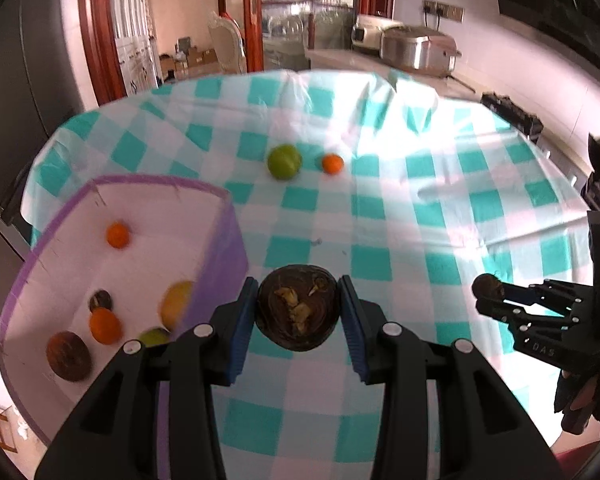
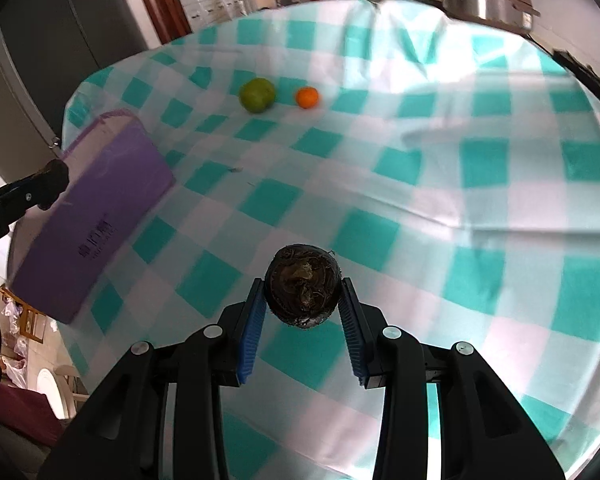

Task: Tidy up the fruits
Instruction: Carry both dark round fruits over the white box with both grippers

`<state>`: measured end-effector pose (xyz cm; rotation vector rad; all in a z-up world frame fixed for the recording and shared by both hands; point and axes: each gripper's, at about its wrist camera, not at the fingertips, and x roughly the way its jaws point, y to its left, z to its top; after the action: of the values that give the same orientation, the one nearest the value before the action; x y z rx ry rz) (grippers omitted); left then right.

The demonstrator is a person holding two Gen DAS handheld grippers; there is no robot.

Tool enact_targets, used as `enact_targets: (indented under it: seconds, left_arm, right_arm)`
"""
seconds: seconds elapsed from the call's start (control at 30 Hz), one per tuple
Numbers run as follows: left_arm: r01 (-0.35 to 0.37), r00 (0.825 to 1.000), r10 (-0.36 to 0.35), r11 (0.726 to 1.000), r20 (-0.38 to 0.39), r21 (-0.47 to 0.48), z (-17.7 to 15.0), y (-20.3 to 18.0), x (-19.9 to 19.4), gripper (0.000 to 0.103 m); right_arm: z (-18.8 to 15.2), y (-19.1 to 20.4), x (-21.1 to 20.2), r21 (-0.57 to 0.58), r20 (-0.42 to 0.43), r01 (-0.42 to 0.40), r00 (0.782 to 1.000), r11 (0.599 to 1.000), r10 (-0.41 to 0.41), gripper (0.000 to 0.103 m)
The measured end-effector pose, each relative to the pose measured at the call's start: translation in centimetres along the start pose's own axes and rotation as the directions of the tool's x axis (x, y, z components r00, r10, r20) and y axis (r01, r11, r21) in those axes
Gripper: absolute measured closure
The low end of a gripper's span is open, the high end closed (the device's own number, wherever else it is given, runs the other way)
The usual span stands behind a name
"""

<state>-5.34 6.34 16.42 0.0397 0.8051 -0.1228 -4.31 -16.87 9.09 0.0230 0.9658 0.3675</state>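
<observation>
Each pair of tongs pinches a dark brown round fruit. The left tongs (image 1: pixel 300 316) hold one (image 1: pixel 298 307) at lower centre of the left view, just right of the purple box (image 1: pixel 220 264); the right tongs (image 2: pixel 304 300) hold another (image 2: pixel 302 285) at lower centre of the right view, above the checked tabletop (image 2: pixel 460 200).

Both fruits look hard-shelled and rough, with dried leafy remains at the stem end facing the camera. They are probably light and stiff, so a firm pinch should not crush them. The blue ribbed pads (image 1: pixel 242 328) sit on opposite sides at the widest part, which seems the best hold: a round shell could roll out if pinched above or below its middle.

In the box, at lower left of the left view, lie two oranges, two dark fruits, a yellow one and a green one. They look softer, so dropping a hard fruit on them could bruise them.

A green fruit (image 1: pixel 284 161) and an orange (image 1: pixel 332 163) lie just beside each other on the cloth, above centre.
</observation>
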Motion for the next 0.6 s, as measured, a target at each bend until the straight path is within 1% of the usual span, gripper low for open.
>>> enact_targets:
  seconds: [0.07, 0.17, 0.3, 0.43, 0.6]
  left_arm:
    - [-0.008, 1.0, 0.008, 1.0, 0.014, -0.003, 0.2, 1.5, -0.5, 0.062]
    - [-0.033, 0.999, 0.033, 0.999, 0.022, -0.001, 0.4, 4.9, -1.0, 0.062]
    - [-0.068, 0.997, 0.069, 0.997, 0.026, -0.048, 0.7, 11.1, -1.6, 0.062]
    - [-0.098, 0.995, 0.099, 0.993, 0.011, -0.065, 0.3, 16.3, -1.5, 0.062]
    - [-0.133, 0.991, 0.132, 0.99, -0.014, -0.053, -0.2, 21.7, -1.3, 0.062]
  right_arm:
    - [1.2, 2.4, 0.4, -0.018, 0.01, -0.026, 1.0, 1.0, 0.026, 0.065]
    - [3.1, 6.6, 1.2, -0.053, 0.026, -0.062, 0.998, 0.997, 0.063, 0.065]
    - [5.8, 13.2, 2.4, -0.122, 0.039, -0.113, 0.992, 0.986, 0.119, 0.065]
    - [7.7, 17.8, 3.8, -0.152, 0.048, -0.141, 0.988, 0.978, 0.15, 0.065]
    - [9.4, 23.6, 5.7, -0.218, 0.046, -0.172, 0.981, 0.961, 0.186, 0.065]
